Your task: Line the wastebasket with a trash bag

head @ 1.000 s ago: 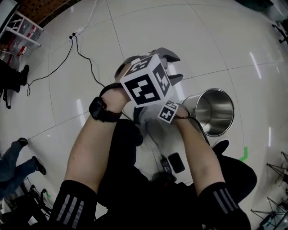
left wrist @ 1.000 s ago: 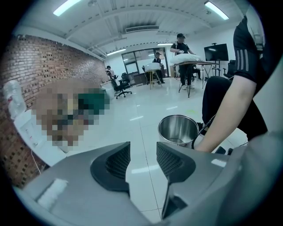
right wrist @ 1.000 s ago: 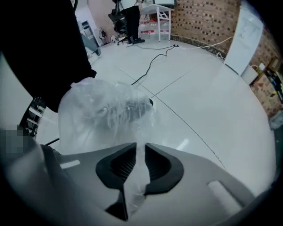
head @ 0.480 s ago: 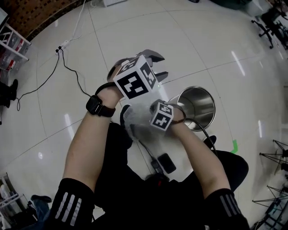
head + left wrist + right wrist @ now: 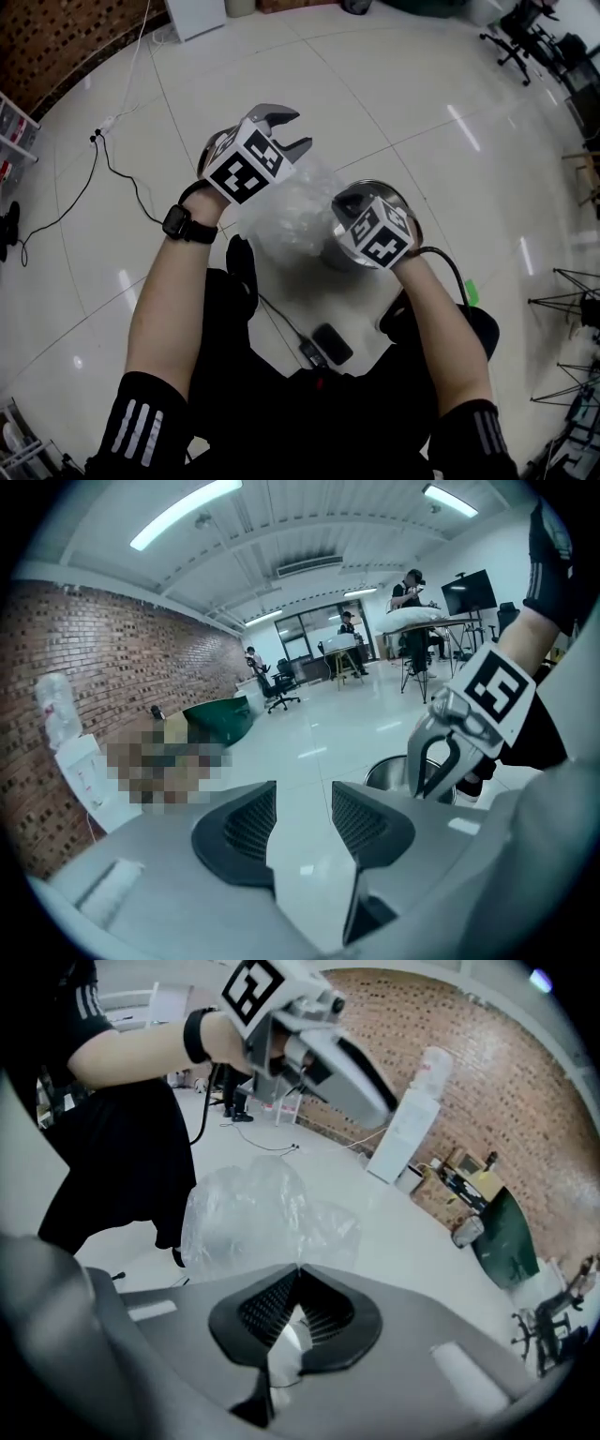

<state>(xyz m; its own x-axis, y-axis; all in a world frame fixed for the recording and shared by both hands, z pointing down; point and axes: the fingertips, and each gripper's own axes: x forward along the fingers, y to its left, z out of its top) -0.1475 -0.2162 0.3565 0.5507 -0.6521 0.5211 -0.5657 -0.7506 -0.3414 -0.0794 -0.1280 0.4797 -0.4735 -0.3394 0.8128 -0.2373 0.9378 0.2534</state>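
Bag (image 5: 295, 208): clear thin film, bunched in mid-air; in the head view it is at 5 o'clock from my left gripper (image 5: 292, 129).
Right gripper (image 5: 296, 1274): jaws closed, with a fold of bag film pinched between the pads. The rest billows out ahead at 11 o'clock.
Left gripper: jaws apart, only floor (image 5: 309, 752) showing between them, no film.
Wastebasket (image 5: 389, 772): shiny metal, upright on the floor, mouth open and unlined. In the head view it sits under my right gripper, at 3 o'clock from the bag.
Handling: I judge the bag almost weightless, limp, slippery and easily torn, its layers likely to cling together.
Hold: best at the mouth hem, one layer per gripper on opposite sides, so it spreads over the wastebasket rim. I can't tell which edge I have now.
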